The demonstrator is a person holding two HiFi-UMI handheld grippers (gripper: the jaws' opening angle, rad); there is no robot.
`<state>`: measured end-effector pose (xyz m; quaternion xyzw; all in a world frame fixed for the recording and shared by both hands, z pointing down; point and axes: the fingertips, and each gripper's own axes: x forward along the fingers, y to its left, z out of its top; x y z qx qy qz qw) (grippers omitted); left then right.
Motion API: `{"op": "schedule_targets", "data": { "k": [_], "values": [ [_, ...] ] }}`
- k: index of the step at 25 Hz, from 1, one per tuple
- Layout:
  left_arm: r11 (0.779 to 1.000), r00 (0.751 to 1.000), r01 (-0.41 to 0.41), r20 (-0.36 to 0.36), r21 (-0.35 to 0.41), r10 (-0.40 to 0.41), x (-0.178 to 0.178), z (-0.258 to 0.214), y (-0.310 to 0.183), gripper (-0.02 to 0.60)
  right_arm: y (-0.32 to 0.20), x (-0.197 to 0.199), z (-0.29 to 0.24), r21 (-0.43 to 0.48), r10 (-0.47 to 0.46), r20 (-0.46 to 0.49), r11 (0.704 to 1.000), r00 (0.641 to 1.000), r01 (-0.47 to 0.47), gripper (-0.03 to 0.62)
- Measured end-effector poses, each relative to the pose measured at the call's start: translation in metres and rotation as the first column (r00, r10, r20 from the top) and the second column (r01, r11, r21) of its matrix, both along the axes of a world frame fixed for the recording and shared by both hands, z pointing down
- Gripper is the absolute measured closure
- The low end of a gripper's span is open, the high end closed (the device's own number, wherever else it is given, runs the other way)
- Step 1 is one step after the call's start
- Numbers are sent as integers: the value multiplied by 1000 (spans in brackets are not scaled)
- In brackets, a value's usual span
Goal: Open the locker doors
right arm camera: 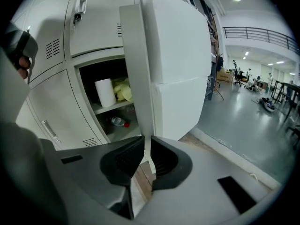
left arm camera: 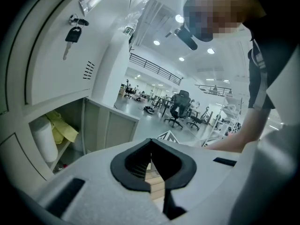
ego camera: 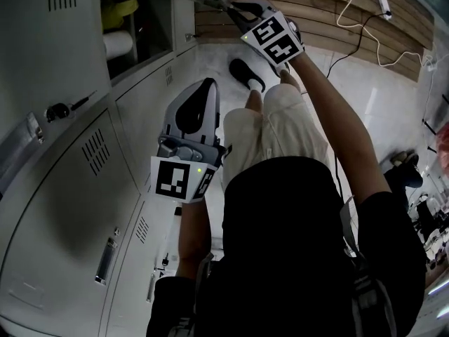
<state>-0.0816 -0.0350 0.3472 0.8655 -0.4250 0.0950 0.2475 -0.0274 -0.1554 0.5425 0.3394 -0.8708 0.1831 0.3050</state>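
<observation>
Grey metal lockers (ego camera: 70,209) fill the left of the head view, standing on a pale floor (ego camera: 379,97). One compartment (right arm camera: 101,74) among them stands open, and everything else is placed from it.

Inside the open compartment, a white paper roll (right arm camera: 105,93) stands on the shelf with a yellow cloth (right arm camera: 123,90) just beside it. Below the shelf lies a bottle (right arm camera: 119,122) with a red cap. The locker door (right arm camera: 173,64) of this compartment is swung outward, its thin front edge turned toward the right gripper's camera.

The right gripper (right arm camera: 146,156) is at that edge. Its two dark jaws are clenched on the lower end of the door's edge, one pad on each face of the sheet. In the head view the same gripper (ego camera: 235,7) reaches out at arm's length to the door, in front of the compartment.

The left gripper (left arm camera: 151,146) is held well clear of the compartment and its door. Its jaws are pressed together at the tips, with nothing between them and nothing touching them. In the head view it (ego camera: 207,86) hangs in front of the closed doors.

On the closed door directly above the compartment, a black-headed key (left arm camera: 72,32) hangs from the lock. Beyond the compartment, the left gripper view shows an open hall with office chairs (left arm camera: 179,108).
</observation>
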Motion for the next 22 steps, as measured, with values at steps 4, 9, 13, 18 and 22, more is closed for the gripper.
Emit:
{"op": "schedule_targets", "data": {
  "k": [4, 9, 13, 18, 22],
  "values": [
    [1000, 1000, 15, 2, 27, -16, 5, -2, -7, 563, -14, 10, 0, 10, -1, -2, 1000, 1000, 1, 555],
    [998, 999, 51, 11, 20, -52, 11, -6, -16, 563, -31, 22, 0, 7, -19, -10, 1000, 1000, 19, 559],
    [997, 997, 81, 15, 14, -82, 17, -9, -27, 563, -46, 30, -1, 6, -38, -20, 999, 999, 39, 562],
    [992, 992, 127, 5, 7, -127, 25, -12, -44, 563, -69, 41, 0, 4, -69, -28, 998, 997, 69, 569],
    [987, 987, 162, 9, 9, -162, 33, -15, -57, 563, -89, 48, 0, 7, -92, -37, 996, 995, 93, 569]
  ]
}}
